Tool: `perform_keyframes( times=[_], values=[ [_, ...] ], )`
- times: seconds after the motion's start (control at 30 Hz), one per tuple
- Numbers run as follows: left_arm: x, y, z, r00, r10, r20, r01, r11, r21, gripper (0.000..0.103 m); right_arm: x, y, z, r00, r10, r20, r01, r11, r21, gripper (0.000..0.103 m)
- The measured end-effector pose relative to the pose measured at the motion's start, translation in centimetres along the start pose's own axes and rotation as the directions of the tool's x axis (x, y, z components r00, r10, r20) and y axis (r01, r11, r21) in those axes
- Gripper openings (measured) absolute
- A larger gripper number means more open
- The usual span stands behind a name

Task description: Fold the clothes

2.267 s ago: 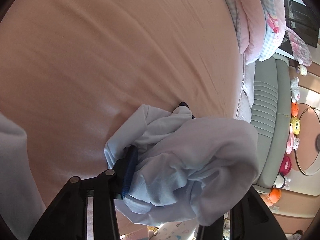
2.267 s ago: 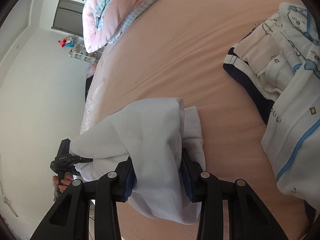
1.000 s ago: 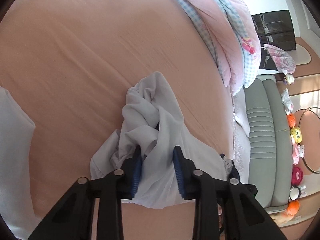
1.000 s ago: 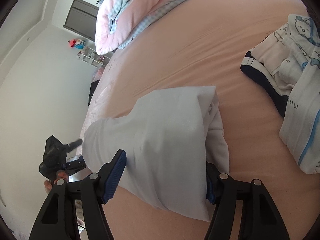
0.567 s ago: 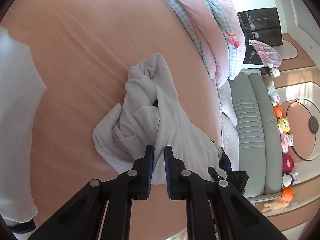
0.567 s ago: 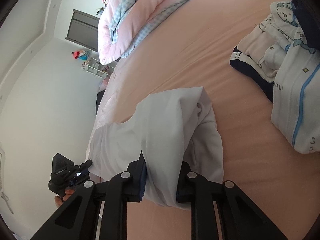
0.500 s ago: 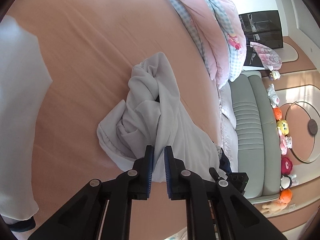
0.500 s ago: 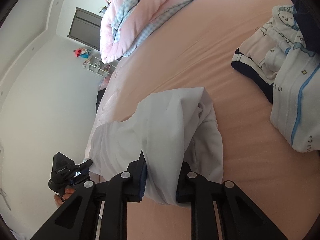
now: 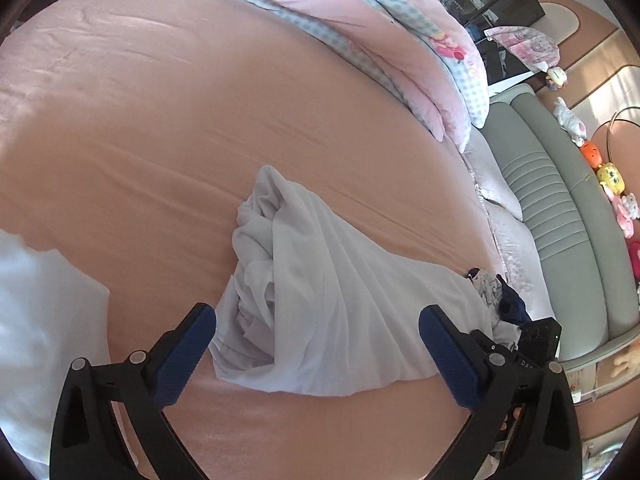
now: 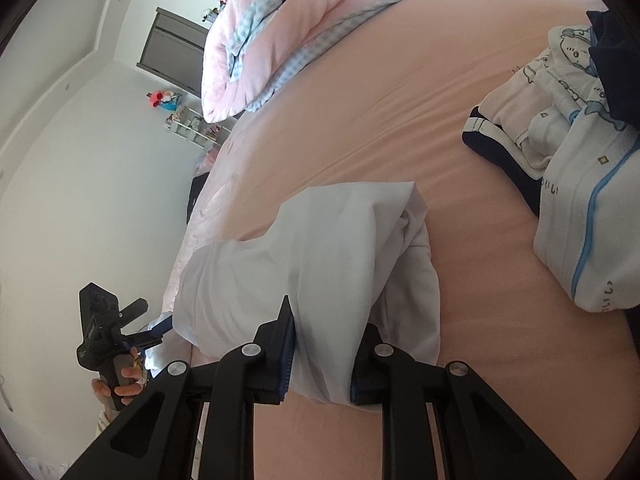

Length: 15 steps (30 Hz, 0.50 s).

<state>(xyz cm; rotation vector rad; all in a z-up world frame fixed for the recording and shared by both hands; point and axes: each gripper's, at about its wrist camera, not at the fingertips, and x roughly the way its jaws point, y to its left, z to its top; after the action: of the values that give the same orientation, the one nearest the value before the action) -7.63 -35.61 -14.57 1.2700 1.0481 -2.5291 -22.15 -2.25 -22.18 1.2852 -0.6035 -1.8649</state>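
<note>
A crumpled white garment [image 9: 320, 300] lies on the peach bed sheet [image 9: 160, 120]. My left gripper [image 9: 316, 344] hovers just over its near edge. Its jaws are opening and stand wide. The blue pads [image 9: 188, 344] flank the cloth without pressing on it. In the right wrist view my right gripper [image 10: 324, 356] is shut on a thick fold of the same garment [image 10: 320, 248]. The rest of the cloth bulges up and forward from the grip onto the sheet [image 10: 400, 100].
A pink and blue-checked quilt [image 9: 380, 28] is bunched at the head of the bed. A pile of white cartoon-print and navy clothes [image 10: 572, 184] lies on the right. A grey-green padded bench [image 9: 560, 216] with plush toys runs along the bed's edge. A hand [image 10: 120, 380] grips the left tool's handle.
My left gripper was pinching the garment's edge. It has let go, spread wide and lifted and rolled a little. The right gripper closed on its fold a second ago and has held still since.
</note>
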Motion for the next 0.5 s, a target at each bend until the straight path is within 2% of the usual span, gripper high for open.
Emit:
perform_keyframes(
  times=[0.27,0.43,0.47,0.5],
  values=[
    [4.2,-0.2,2.2,0.997,0.051,-0.064,-0.051,0.999,0.007,0.103,0.0,-0.1,0.1,1.0,0.004,-0.004,-0.004,1.0,0.0,0.02],
    [6.1,0.3,2.0,0.994,-0.01,-0.109,0.005,0.999,-0.046,0.102,-0.2,-0.2,0.0,1.0,0.005,-0.005,-0.005,1.0,-0.002,0.021],
    [6.3,0.3,1.8,0.993,-0.009,-0.114,0.002,0.998,-0.056,0.1,-0.3,-0.2,-0.1,1.0,0.0,-0.005,0.0,1.0,-0.005,0.021],
    [6.4,0.3,1.6,0.993,0.014,-0.121,-0.022,0.998,-0.061,0.088,-0.3,-0.1,-0.1,1.0,-0.004,-0.006,0.004,1.0,-0.008,0.021]
  ],
)
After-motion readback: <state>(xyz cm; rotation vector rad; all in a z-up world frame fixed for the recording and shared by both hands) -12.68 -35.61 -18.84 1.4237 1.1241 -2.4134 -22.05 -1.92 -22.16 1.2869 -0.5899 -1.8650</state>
